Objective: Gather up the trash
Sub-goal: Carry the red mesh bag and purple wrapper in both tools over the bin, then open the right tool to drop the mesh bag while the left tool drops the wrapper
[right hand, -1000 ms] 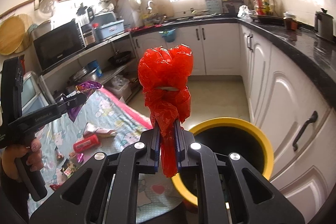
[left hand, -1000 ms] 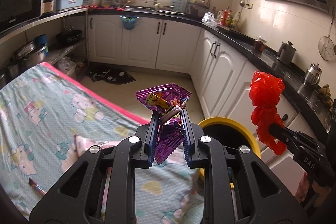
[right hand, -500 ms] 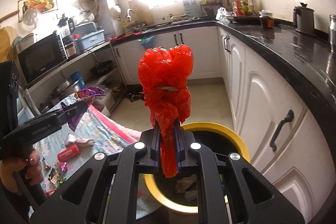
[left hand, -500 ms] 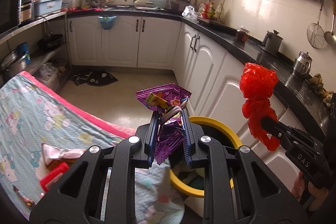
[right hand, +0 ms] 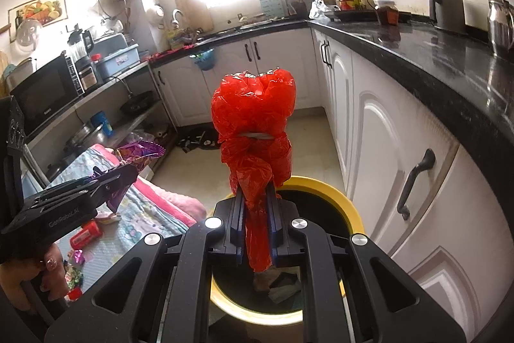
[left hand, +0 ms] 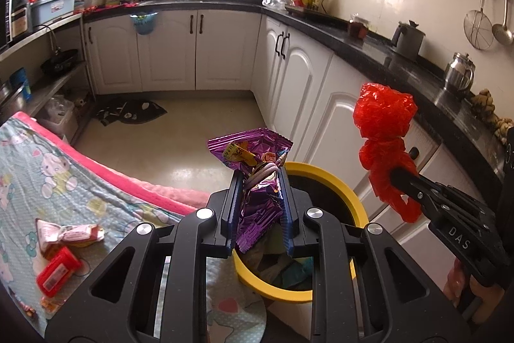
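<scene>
The bin (right hand: 324, 185) is seen just below and ahead of both hand-held grippers, the right (right hand: 255, 216) clamped on red plastic (right hand: 253, 124), the left (left hand: 258, 208) on a purple wrapper (left hand: 253, 156).

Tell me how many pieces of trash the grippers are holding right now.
2. The purple snack wrapper is clamped in the left gripper, and the red plastic bag is clamped in the right gripper, both at the yellow-rimmed bin.
</scene>
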Available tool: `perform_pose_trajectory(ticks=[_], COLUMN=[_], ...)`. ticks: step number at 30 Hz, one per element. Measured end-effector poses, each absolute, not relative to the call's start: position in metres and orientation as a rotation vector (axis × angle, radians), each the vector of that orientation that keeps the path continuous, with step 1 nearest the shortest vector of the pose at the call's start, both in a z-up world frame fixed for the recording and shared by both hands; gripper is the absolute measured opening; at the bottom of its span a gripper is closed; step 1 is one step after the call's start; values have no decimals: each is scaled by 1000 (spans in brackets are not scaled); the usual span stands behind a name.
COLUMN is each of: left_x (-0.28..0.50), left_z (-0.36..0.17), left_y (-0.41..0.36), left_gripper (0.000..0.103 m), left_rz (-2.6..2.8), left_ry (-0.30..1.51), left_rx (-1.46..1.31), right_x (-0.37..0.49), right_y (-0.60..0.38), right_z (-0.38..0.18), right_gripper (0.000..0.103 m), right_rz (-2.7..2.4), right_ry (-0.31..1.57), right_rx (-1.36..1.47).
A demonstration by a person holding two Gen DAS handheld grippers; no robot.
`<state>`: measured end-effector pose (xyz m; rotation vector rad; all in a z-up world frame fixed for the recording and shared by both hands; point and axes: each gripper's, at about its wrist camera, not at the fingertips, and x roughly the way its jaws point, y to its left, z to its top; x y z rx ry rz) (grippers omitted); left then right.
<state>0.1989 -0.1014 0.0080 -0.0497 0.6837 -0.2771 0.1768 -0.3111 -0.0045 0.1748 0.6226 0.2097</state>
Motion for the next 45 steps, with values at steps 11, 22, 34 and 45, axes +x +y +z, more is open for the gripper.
perform_pose_trajectory(ticks=[11, 22, 34, 45], left_x=[215, 229, 231, 202], left_z=[-24, -54, -57, -20], left_y=[-120, -130, -115, -75], left_gripper=[16, 17, 55, 92], left_rz=[-302, -321, -278, -183], left_ry=[762, 839, 842, 748], left_rx=[-30, -29, -60, -72], right_x=[196, 210, 210, 201], right_y=[-314, -315, -329, -313], right_z=[-43, -88, -89, -57], right_gripper=[11, 14, 43, 50], right_rz=[184, 156, 104, 154], right_ry=[731, 849, 855, 782], right_rx=[173, 177, 238, 222])
